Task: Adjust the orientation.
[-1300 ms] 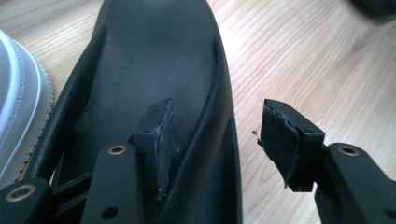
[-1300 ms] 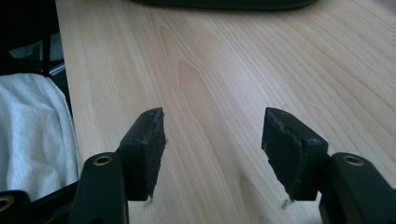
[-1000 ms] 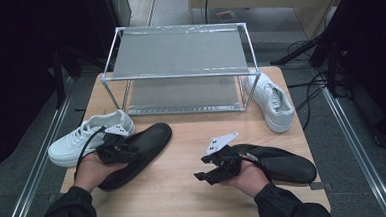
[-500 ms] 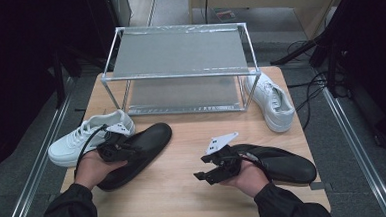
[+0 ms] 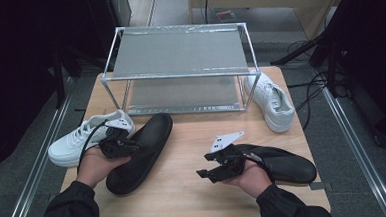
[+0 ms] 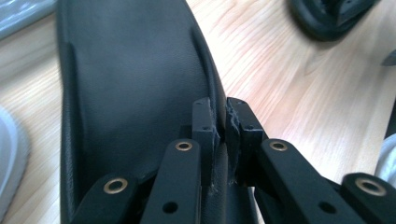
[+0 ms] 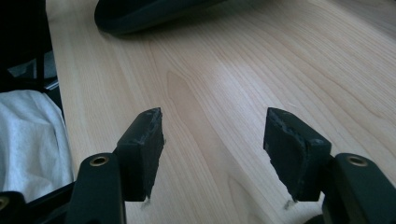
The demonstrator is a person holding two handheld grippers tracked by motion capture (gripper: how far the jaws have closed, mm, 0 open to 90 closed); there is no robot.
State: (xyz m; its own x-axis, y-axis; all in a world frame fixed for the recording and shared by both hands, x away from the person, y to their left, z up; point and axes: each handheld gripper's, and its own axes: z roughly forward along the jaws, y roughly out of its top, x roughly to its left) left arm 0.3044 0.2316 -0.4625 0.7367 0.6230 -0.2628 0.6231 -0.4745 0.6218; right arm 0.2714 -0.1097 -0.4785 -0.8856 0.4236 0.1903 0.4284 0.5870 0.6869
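Observation:
A black slip-on shoe (image 5: 143,151) lies at the table's left front, toe toward the rack. My left gripper (image 5: 132,147) sits at its near side. In the left gripper view the jaws (image 6: 222,109) have just been closing and now pinch the shoe's (image 6: 135,79) side rim between the pads. A second black shoe (image 5: 284,164) lies at the right front, behind my right hand. My right gripper (image 5: 204,166) points left over bare wood. Its jaws (image 7: 212,126) stand wide apart with nothing between them, and the first shoe's sole (image 7: 149,14) shows beyond.
A two-shelf metal rack (image 5: 178,64) stands at the back of the wooden table (image 5: 192,138). One white sneaker (image 5: 82,139) lies at the left edge, another (image 5: 273,104) by the rack's right leg. White cloth (image 7: 28,140) shows past the table's near edge.
The left hand and its gripper have edged slightly upward at the black shoe's rim. The right hand and the shoe behind it have not moved.

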